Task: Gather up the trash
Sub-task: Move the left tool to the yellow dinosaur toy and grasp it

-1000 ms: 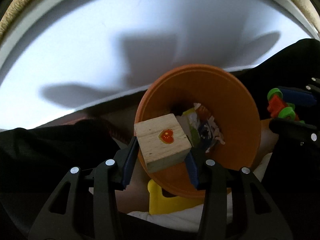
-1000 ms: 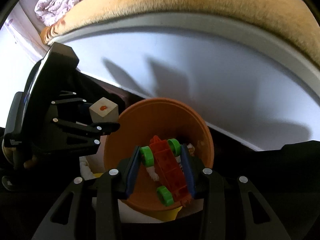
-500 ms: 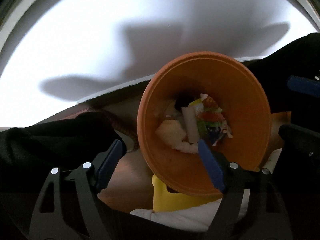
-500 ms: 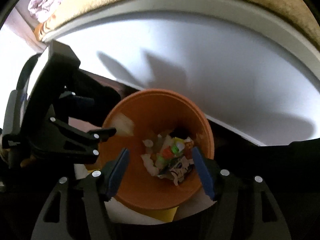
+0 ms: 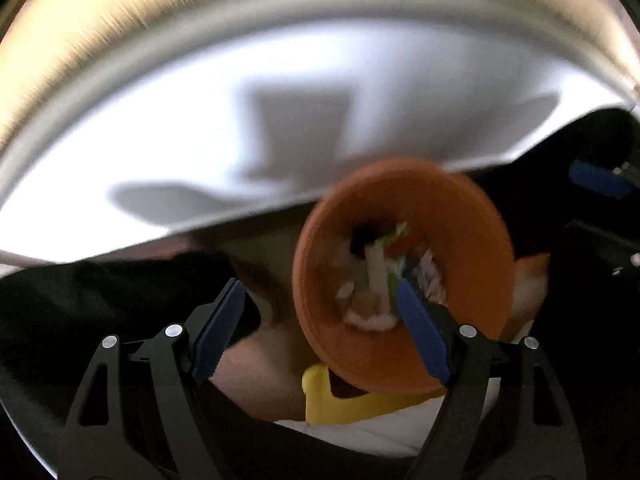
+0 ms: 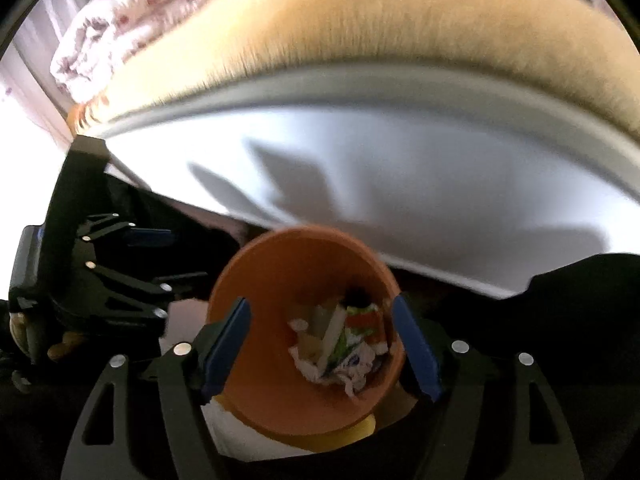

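Both your left claw [image 5: 320, 334] and right claw [image 6: 322, 350] are spread wide and hold nothing, each hovering over the orange bucket [image 6: 276, 280] just ahead. The trash [image 6: 340, 348] at its bottom looks light, crumpled and soft; pinch a raised fold gently, as it will likely crush and slip

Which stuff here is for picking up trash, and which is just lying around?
For the job:
orange bin
trash pile inside it
left gripper, open
right gripper, open

Just lying about:
fuzzy tan blanket
flowered quilt
yellow thing under the bin

Blurred trash [image 5: 384, 276] in pot [image 5: 472, 240]
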